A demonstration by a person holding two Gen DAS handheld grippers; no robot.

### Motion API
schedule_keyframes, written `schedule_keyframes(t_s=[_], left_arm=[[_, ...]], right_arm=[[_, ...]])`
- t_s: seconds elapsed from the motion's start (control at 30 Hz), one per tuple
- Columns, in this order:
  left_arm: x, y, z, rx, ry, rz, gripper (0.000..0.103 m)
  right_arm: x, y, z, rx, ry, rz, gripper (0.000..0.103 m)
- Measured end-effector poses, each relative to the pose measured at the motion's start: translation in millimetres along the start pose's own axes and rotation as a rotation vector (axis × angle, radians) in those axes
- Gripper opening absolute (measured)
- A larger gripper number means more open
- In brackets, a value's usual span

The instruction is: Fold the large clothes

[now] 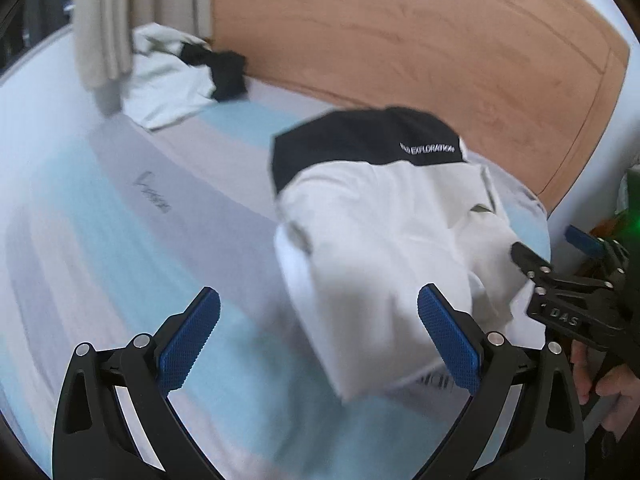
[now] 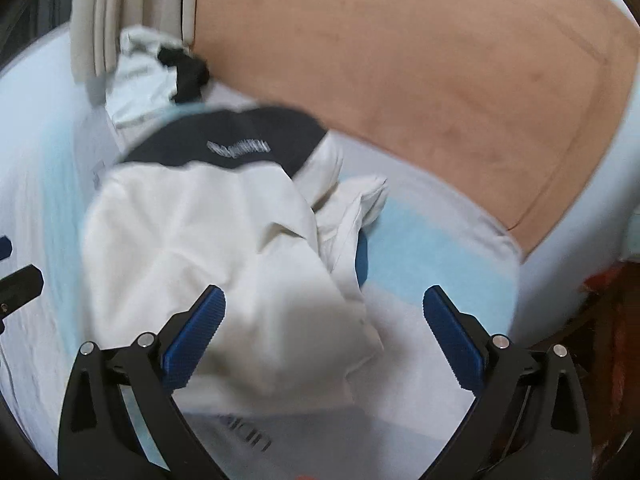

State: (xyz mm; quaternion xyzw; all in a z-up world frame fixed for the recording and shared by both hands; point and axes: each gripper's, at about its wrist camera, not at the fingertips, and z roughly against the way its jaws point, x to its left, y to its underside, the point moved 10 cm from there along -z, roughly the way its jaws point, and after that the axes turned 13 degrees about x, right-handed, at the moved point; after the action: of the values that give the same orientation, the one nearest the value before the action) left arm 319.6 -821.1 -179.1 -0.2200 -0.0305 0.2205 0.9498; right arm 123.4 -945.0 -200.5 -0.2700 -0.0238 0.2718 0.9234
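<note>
Two black grippers with blue ribbed pads stand wide apart, holding nothing: the left gripper (image 1: 319, 336) over the striped blue, grey and white bed sheet (image 1: 120, 216), the right gripper (image 2: 325, 338) over the near end of the white garment with a black lettered band (image 2: 208, 240). That garment lies bunched on the sheet, its long axis running away from the grippers, black band toward the curved wooden headboard (image 1: 440, 52). Farther off, near the beige curtain (image 1: 104, 20), lies another crumpled white and black garment (image 1: 172, 76).
</note>
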Motion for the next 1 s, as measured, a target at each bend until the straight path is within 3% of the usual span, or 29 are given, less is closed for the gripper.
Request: schedule_keyframes(t_s=[0.27,0.43,0.53,0.63,0.8,1.0], left_arm=[[34,100,114,-0.065,-0.065,0.1,0.097],[42,191,182,-0.069,-0.07,0.185,0.097],[43,242,216,-0.067,-0.127,0.203,0.097],[39,284,245,-0.057,-0.138,0.24,0.097],[20,328,273,-0.069,-0.13,0.242,0.097],[-6,351,271,-0.143,-0.145,0.204,0.097]], right_arm=[[60,50,124,-0.12,-0.061,0.093,0.095],[75,121,192,-0.115,-0.05,0.118,0.096],[71,165,238,-0.134,-0.024,0.104,0.096],[64,203,279,-0.135,-0.037,0.082,0.096],[53,246,327,-0.165,-0.048,0.065,0.095],[41,277,325,-0.202,-0.02,0.069,0.095]])
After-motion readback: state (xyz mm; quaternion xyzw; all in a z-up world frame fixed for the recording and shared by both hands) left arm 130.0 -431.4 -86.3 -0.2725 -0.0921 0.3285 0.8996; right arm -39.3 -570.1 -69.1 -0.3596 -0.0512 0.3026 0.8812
